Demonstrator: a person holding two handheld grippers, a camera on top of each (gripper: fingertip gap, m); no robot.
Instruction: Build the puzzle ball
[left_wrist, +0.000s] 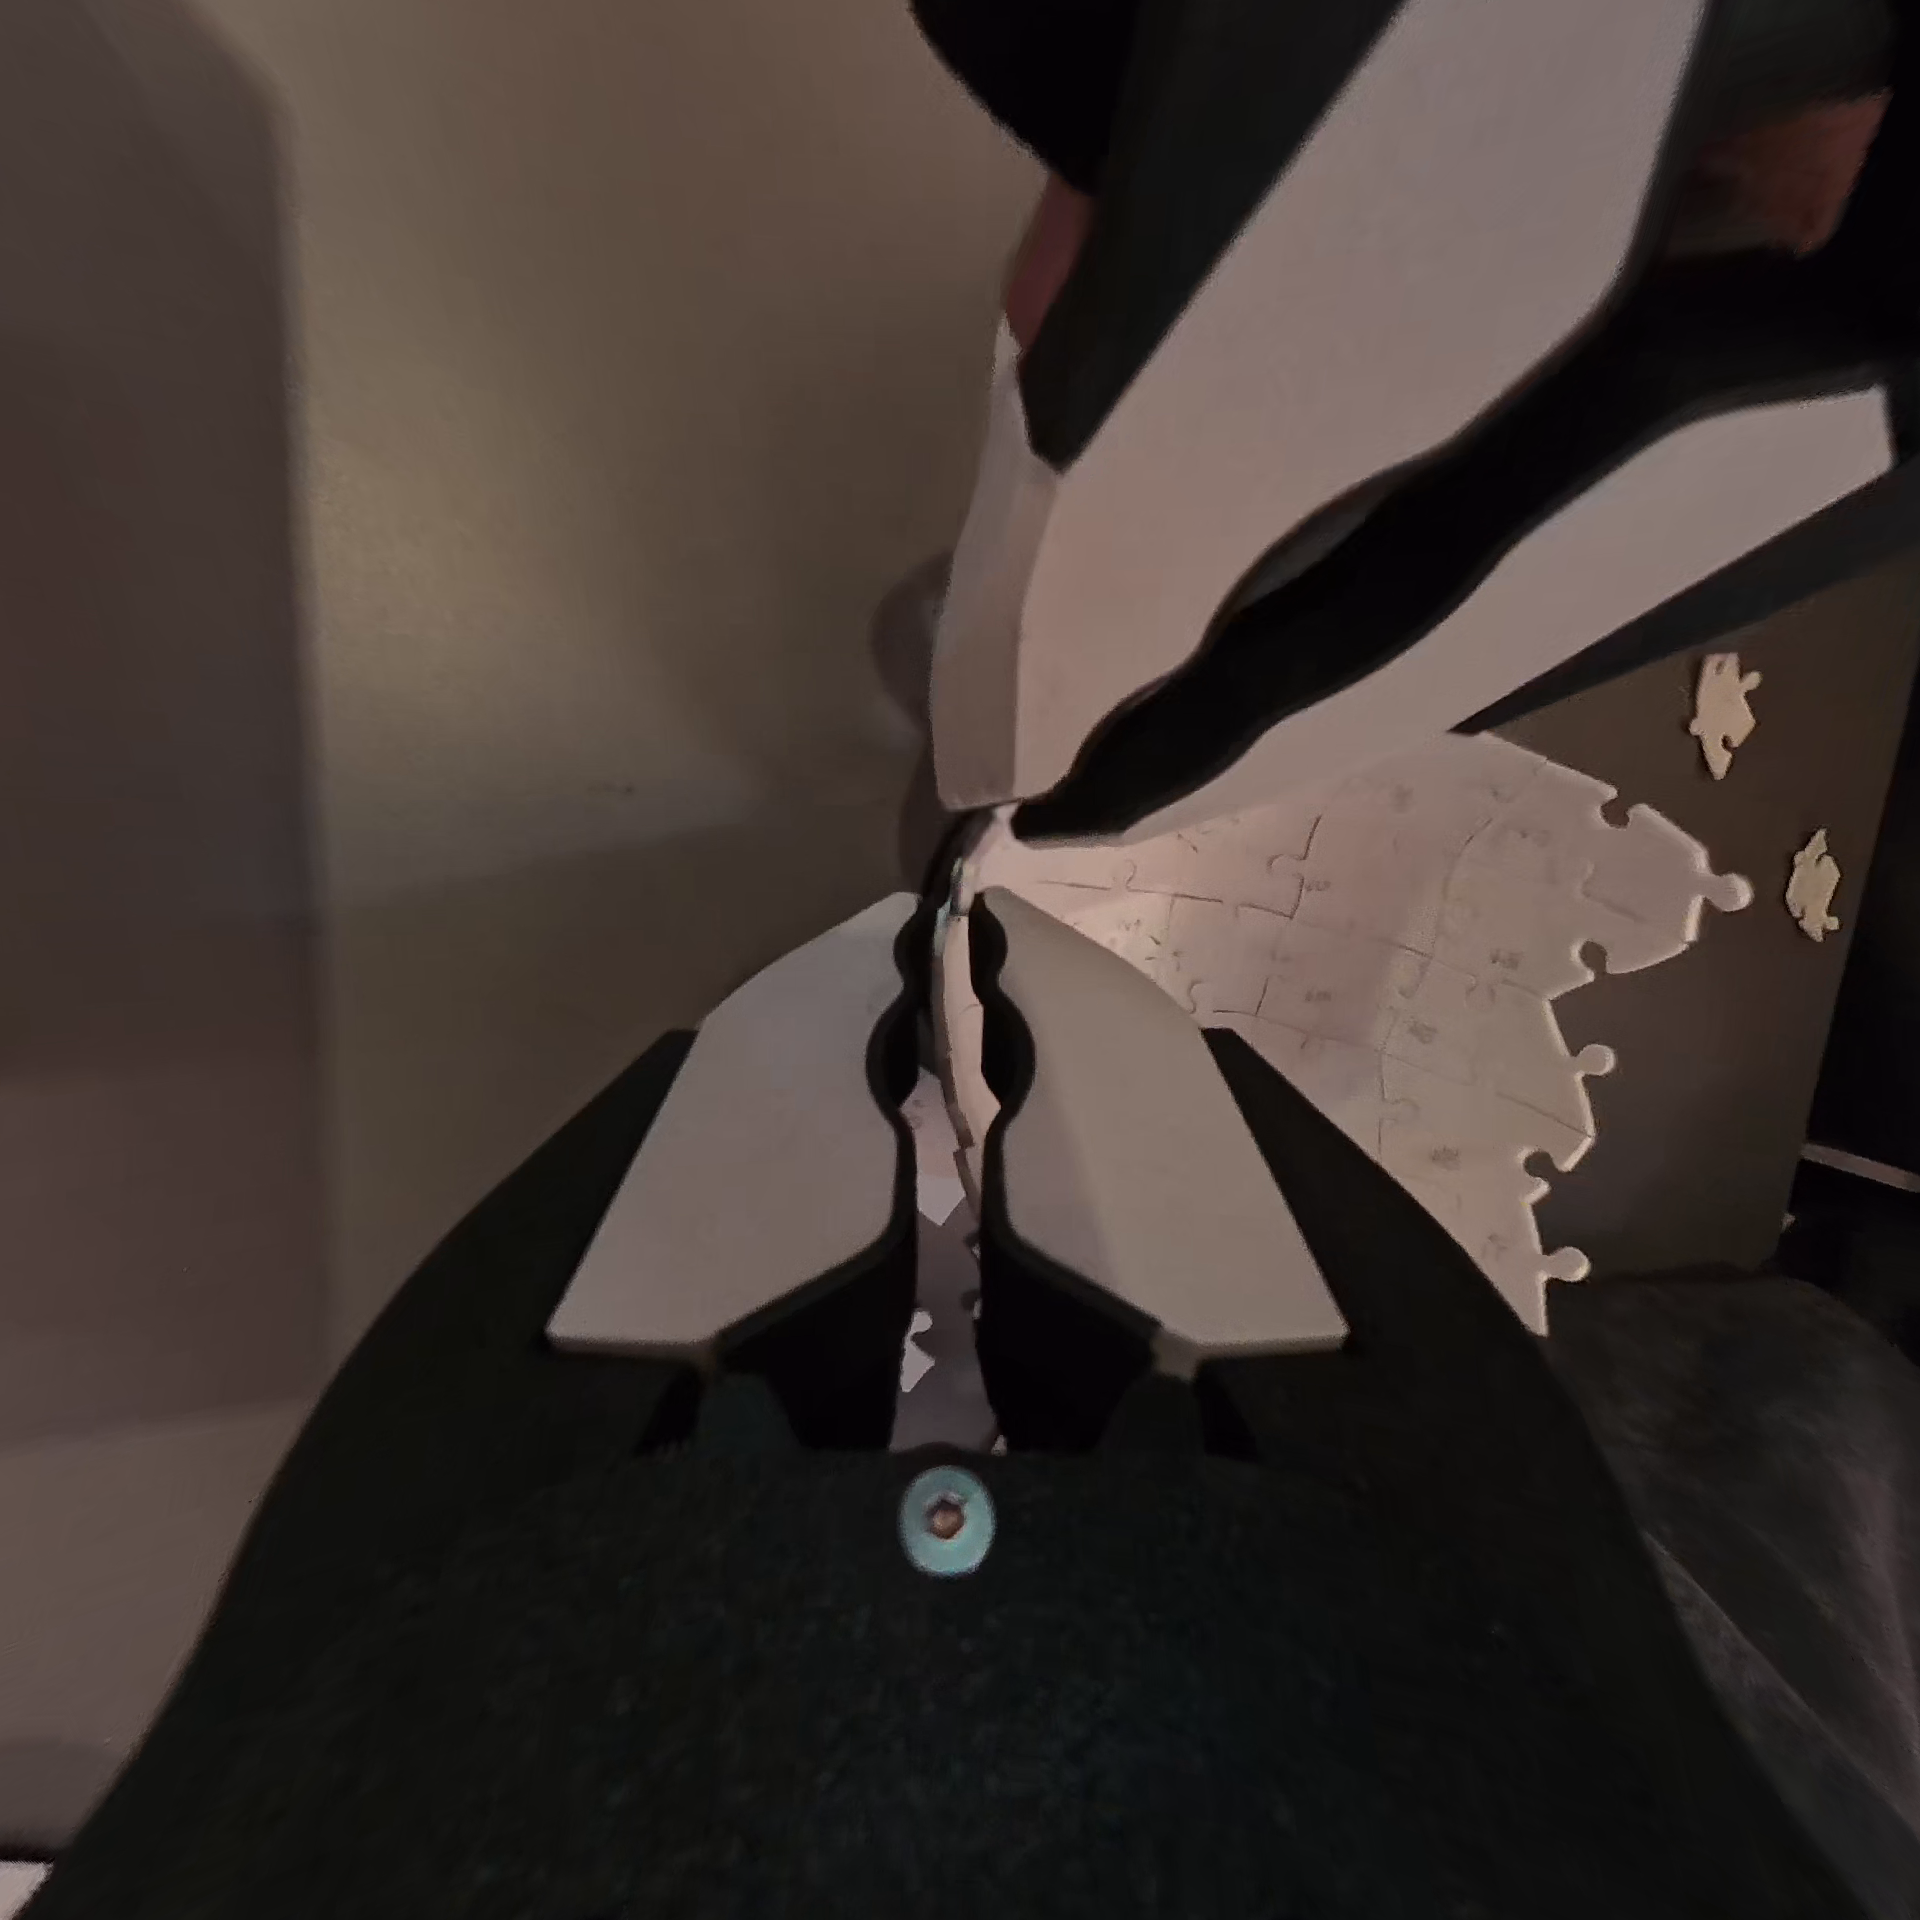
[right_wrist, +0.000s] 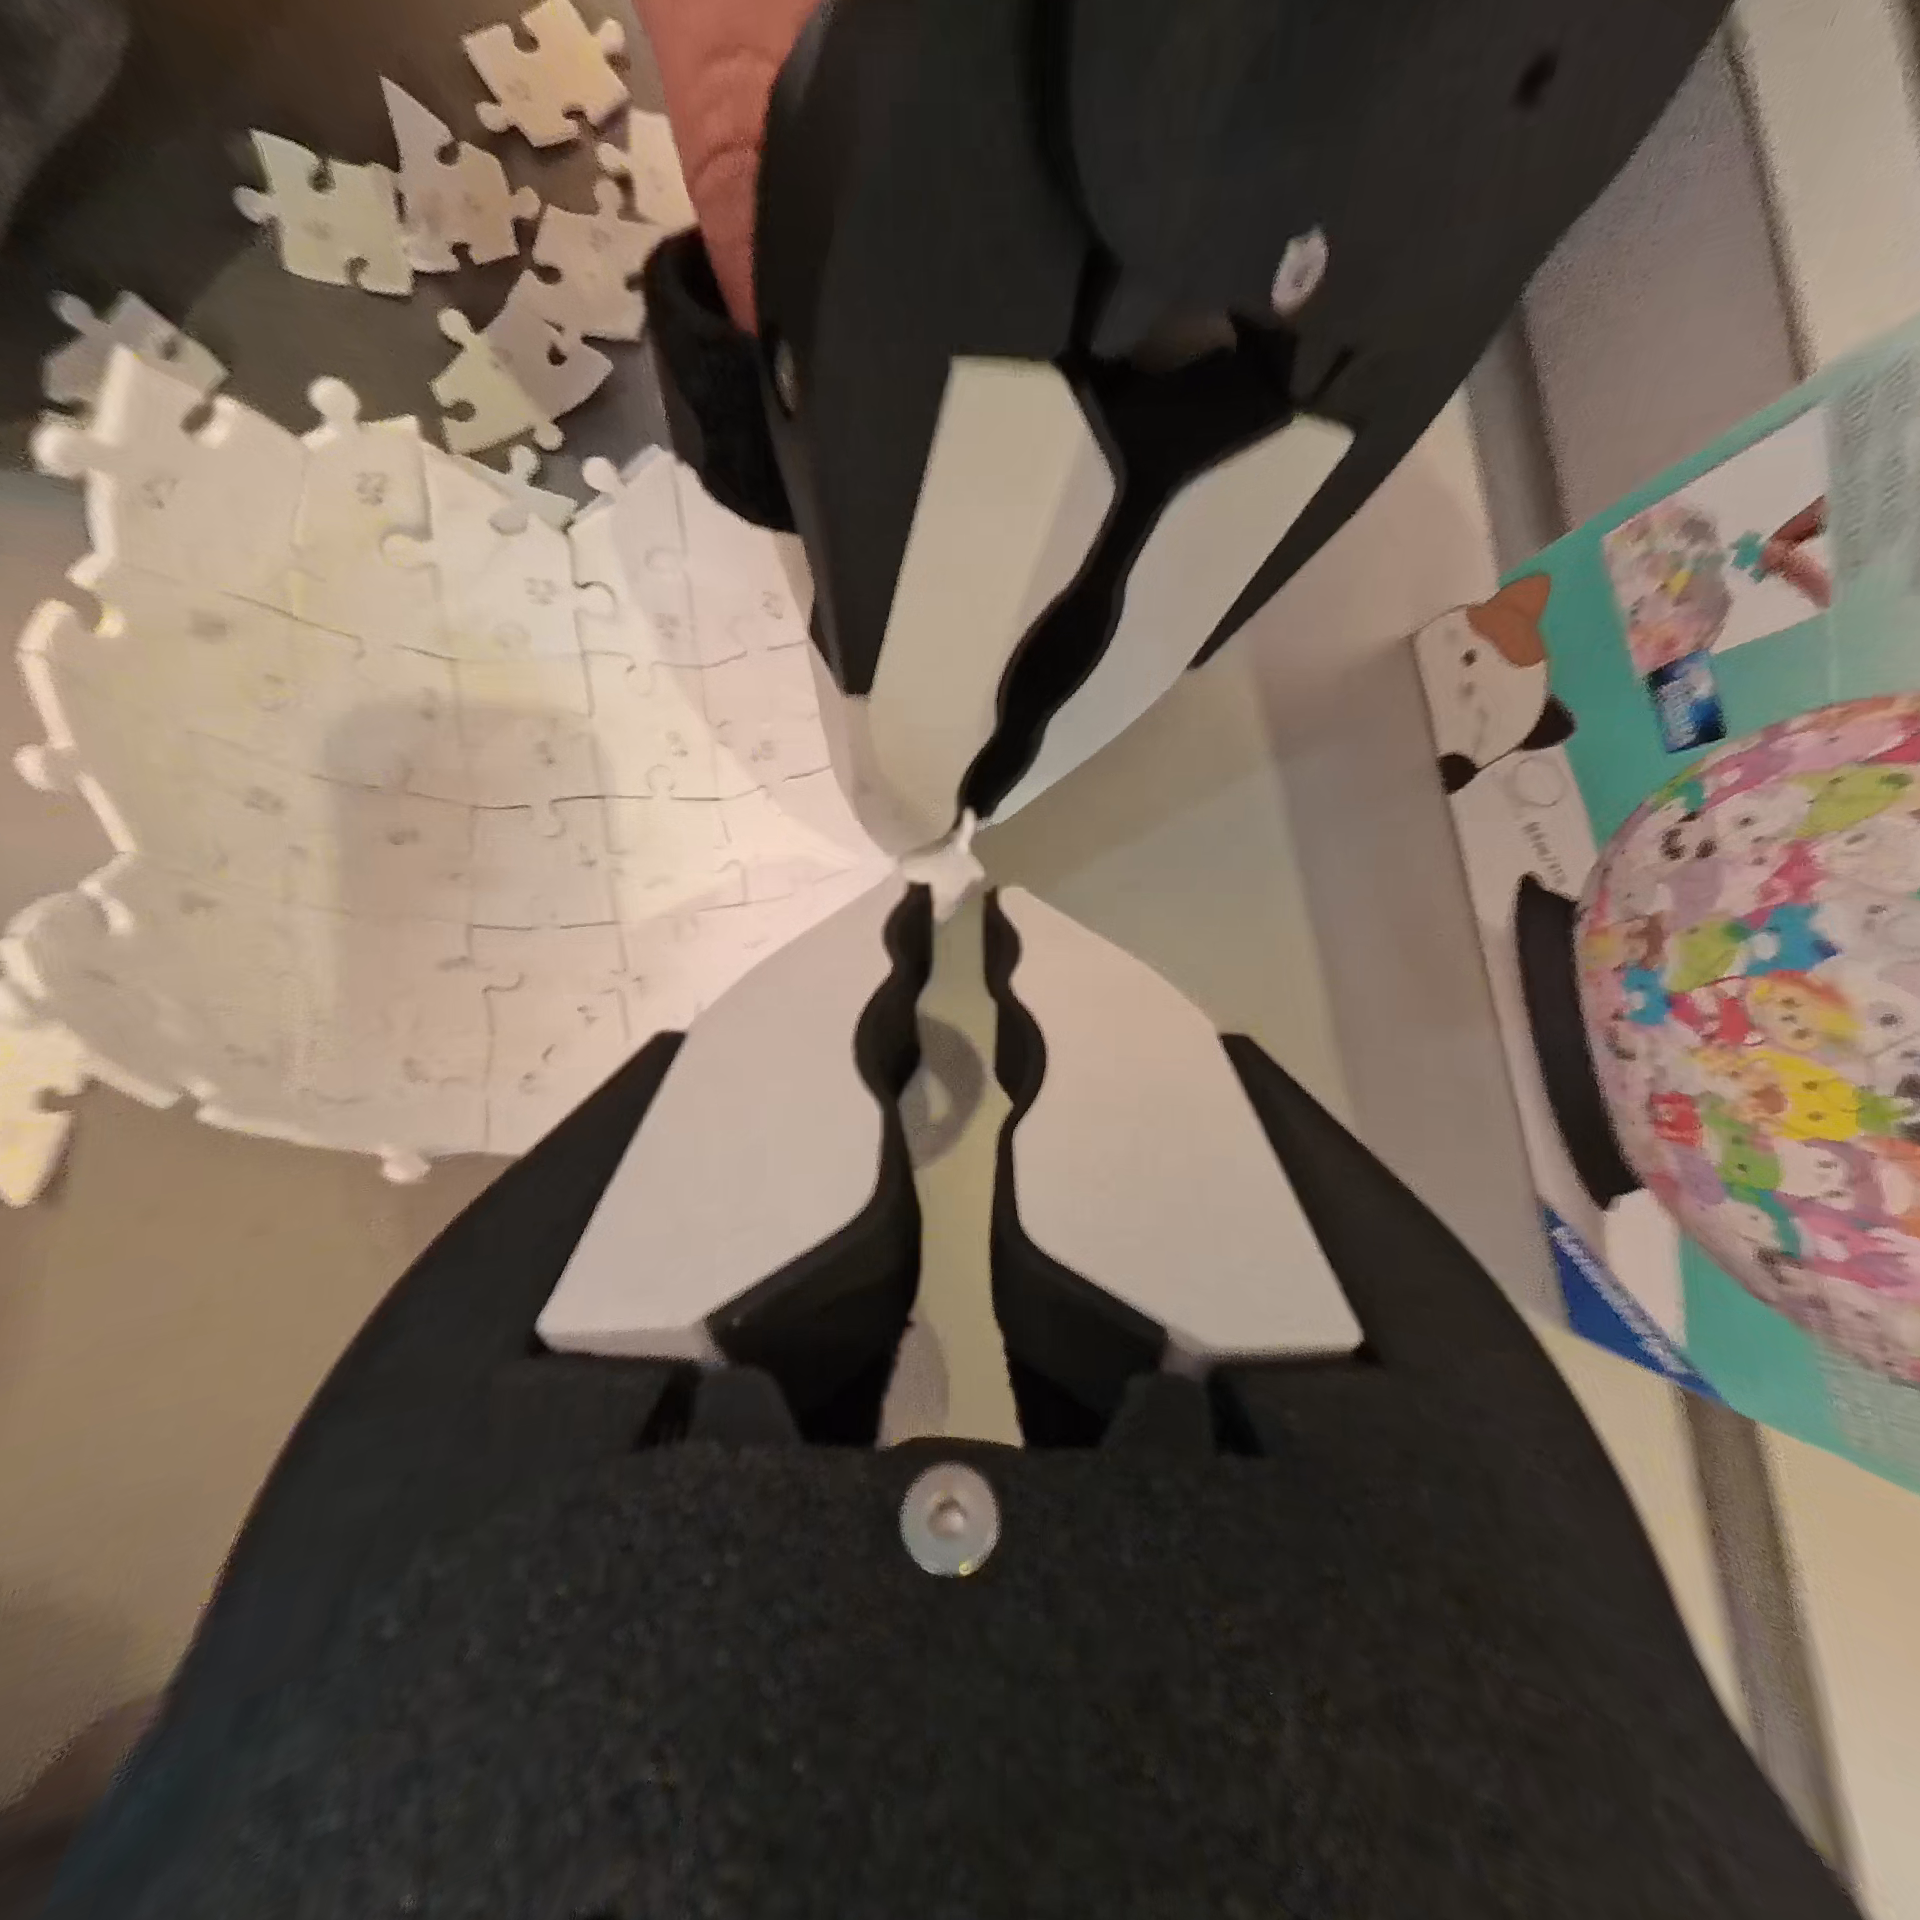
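- Holding the assembled shell (left_wrist: 1455, 987) edge-on, the left gripper (left_wrist: 951, 914) had its jaws nearly closed, clamped on the shell's rim in the left wrist view. The shell fanned out right of the tips, white inner side facing the camera.
- Right gripper (left_wrist: 987, 821) came in from above-right of the shell's rim, tips meeting the left tips almost nose to nose. Whether it pinched a piece could not be told from this view.
- Two loose pieces (left_wrist: 1725, 712) lay right of the shell on a dark surface (left_wrist: 1683, 1039).
- Right wrist view: right gripper (right_wrist: 951, 899) was nearly shut on a small white piece (right_wrist: 948, 862) at its tips. Left gripper (right_wrist: 971, 821) pointed straight back at it from above.
- Shell (right_wrist: 416, 779) spread left of that piece; its rim ran toward the contact point.
- Pile of loose pieces (right_wrist: 499, 208) sat above the shell; printed box (right_wrist: 1714, 883) well right of it.
- Judgement: the piece sat at the shell rim, so seating it likely needs a push along the shell's surface, leftward.
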